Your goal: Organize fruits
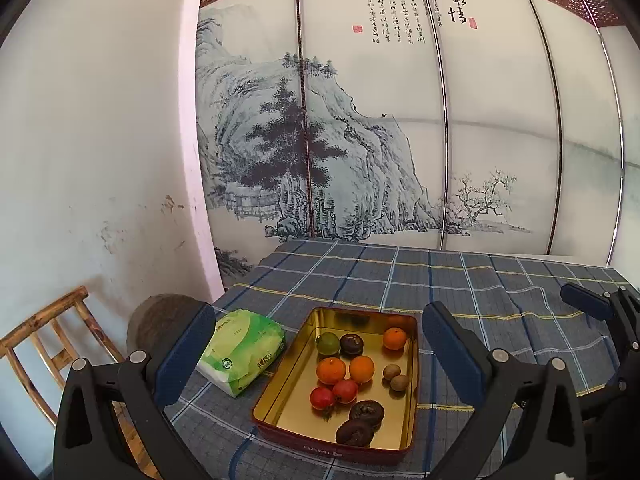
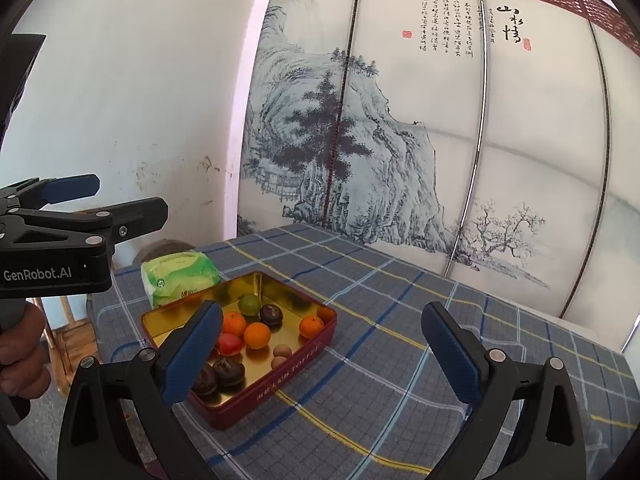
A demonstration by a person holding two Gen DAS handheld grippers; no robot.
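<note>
A gold-lined red tin tray [image 1: 288,384] [image 2: 276,388] sits on the checked tablecloth. It holds oranges [image 1: 361,369] [image 2: 257,335], a green fruit [image 1: 327,343] [image 2: 249,304], two red fruits [image 1: 345,390] [image 2: 229,343], dark brown fruits [image 1: 366,412] [image 2: 228,370] and two small tan ones [image 1: 391,372] [image 2: 282,351]. My left gripper [image 1: 320,354] is open and empty, raised above the tray's near side. My right gripper [image 2: 322,354] is open and empty, to the right of the tray; the left gripper also shows in its view [image 2: 128,200].
A green tissue pack [image 1: 240,350] [image 2: 180,276] lies left of the tray. A wooden chair [image 1: 52,328] and a round stool [image 1: 160,320] stand off the table's left edge. A painted screen [image 1: 360,120] backs the table. Checked cloth [image 2: 400,360] stretches right of the tray.
</note>
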